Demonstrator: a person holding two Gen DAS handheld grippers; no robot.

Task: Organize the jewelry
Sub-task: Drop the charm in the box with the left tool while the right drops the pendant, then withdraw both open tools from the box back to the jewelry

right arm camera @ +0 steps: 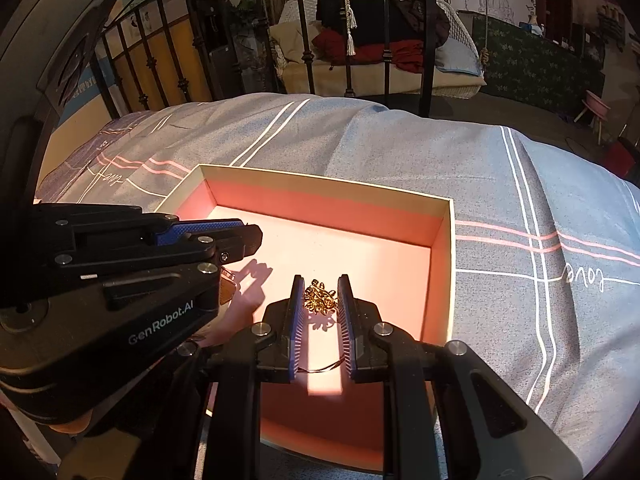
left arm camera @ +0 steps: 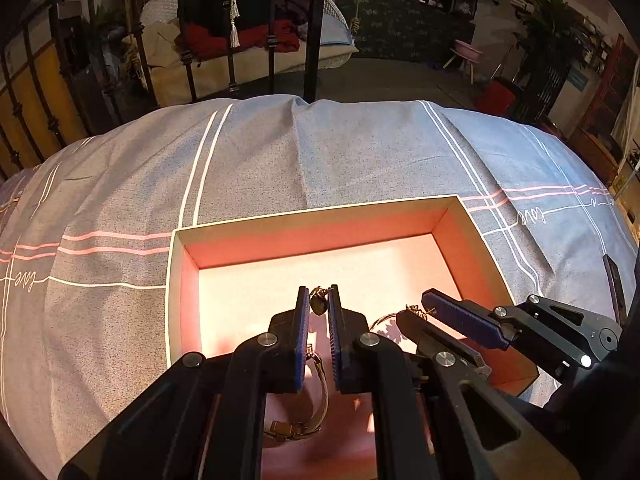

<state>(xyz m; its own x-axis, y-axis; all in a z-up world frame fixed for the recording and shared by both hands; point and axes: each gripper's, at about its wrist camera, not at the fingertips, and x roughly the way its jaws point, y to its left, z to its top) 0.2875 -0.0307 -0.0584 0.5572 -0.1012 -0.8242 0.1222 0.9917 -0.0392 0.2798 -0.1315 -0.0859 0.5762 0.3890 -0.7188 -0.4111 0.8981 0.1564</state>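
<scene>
An open cardboard box with a pink inside (left arm camera: 312, 216) (right arm camera: 444, 240) lies on the bed. My left gripper (left arm camera: 319, 306) is shut on a small dark pendant (left arm camera: 318, 305) over the box floor; a gold watch strap (left arm camera: 316, 400) hangs below between its fingers. My right gripper (right arm camera: 320, 298) is shut on a gold filigree ornament (right arm camera: 320, 299), with a thin ring or wire (right arm camera: 320, 368) trailing back between the fingers. The right gripper also shows in the left wrist view (left arm camera: 420, 312), and the left gripper in the right wrist view (right arm camera: 240, 240).
A grey-blue bedspread (left arm camera: 320, 152) with white and pink stripes covers the bed. A black iron bed frame (left arm camera: 312, 28) stands beyond it. A cushioned seat with red clothes (right arm camera: 380, 52) lies behind the bars.
</scene>
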